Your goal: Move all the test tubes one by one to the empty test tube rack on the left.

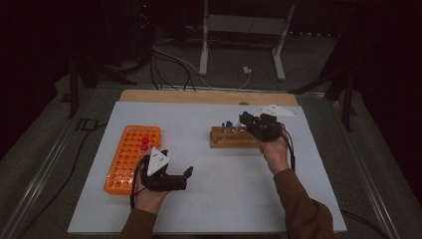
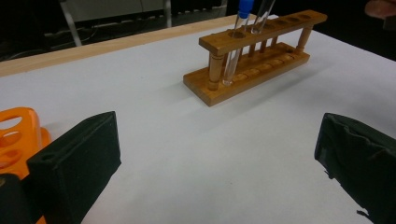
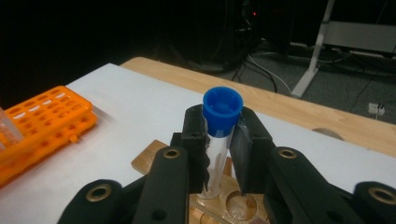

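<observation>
The right gripper (image 3: pixel 219 154) is clamping a clear test tube (image 3: pixel 215 158) with a blue cap (image 3: pixel 222 110), just under the cap. The tube is standing upright at centre frame in the right gripper view, its lower end over a hole of the wooden rack (image 1: pixel 233 137). In the high view the rack is sitting right of centre on the white mat (image 1: pixel 214 199), near the mat's far edge. The left gripper (image 1: pixel 174 178) is resting lower left with its jaws spread and holding nothing, beside the orange rack (image 1: pixel 130 158). Bare mat is lying between the two racks.
</observation>
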A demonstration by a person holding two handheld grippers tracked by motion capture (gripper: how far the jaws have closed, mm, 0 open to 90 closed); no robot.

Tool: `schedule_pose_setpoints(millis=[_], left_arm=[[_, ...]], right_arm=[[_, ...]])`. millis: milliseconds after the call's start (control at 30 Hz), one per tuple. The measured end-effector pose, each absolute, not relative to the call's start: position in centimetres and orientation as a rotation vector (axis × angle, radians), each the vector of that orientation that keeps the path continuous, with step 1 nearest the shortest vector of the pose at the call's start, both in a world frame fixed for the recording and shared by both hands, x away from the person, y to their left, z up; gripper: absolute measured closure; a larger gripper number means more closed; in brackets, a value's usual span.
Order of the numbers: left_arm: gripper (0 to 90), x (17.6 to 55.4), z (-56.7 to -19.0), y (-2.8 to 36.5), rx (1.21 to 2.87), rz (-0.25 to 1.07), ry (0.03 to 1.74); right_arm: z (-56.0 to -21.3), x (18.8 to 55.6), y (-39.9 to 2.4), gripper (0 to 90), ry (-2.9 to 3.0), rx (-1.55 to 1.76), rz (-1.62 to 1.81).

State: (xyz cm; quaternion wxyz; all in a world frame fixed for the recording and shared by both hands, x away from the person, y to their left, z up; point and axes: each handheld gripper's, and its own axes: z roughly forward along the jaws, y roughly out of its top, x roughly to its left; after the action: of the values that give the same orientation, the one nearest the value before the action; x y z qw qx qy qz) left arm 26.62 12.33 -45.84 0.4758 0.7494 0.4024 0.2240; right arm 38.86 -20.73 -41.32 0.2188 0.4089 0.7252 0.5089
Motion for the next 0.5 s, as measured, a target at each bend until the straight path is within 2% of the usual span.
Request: schedule_pose_setpoints(millis=[500], left_arm=[[1.2, 27.6, -45.4, 10.5, 1.836, 0.534, 0.949]], right_arm=[[-41.1, 36.4, -20.0, 76.4, 2.100, 1.039, 1.446]])
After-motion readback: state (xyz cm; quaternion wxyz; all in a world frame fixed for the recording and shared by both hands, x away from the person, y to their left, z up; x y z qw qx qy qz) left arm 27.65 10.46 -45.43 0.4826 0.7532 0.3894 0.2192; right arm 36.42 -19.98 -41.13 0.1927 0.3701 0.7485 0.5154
